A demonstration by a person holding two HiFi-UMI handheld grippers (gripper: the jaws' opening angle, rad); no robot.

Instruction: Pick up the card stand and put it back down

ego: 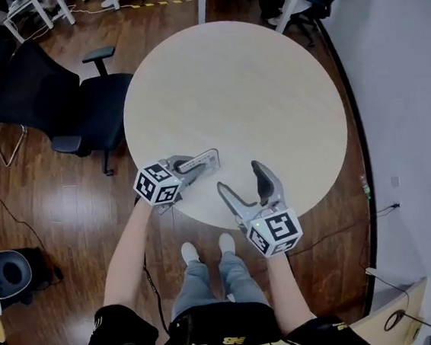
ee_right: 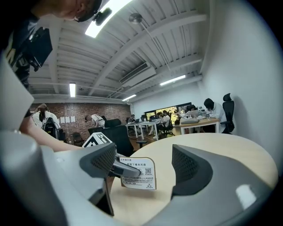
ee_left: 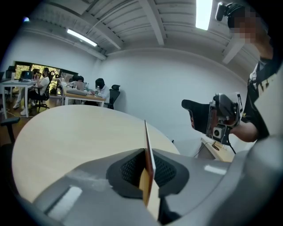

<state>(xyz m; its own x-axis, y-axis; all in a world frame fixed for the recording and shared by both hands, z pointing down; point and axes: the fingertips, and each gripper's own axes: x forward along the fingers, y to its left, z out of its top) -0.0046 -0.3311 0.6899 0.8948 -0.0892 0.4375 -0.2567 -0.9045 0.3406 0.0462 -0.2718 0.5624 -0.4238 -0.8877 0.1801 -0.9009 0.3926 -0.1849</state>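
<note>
The left tongs (ego: 191, 169) pinch the card stand (ee_left: 147, 152) above the table's (ego: 252, 87) 7 o'clock edge. The right tongs (ego: 239, 176) are wide open and empty.

We see a round pale table (ego: 252, 87) on a dark wood floor (ego: 60, 222), with black office chairs (ego: 78, 106) beside it.
</note>
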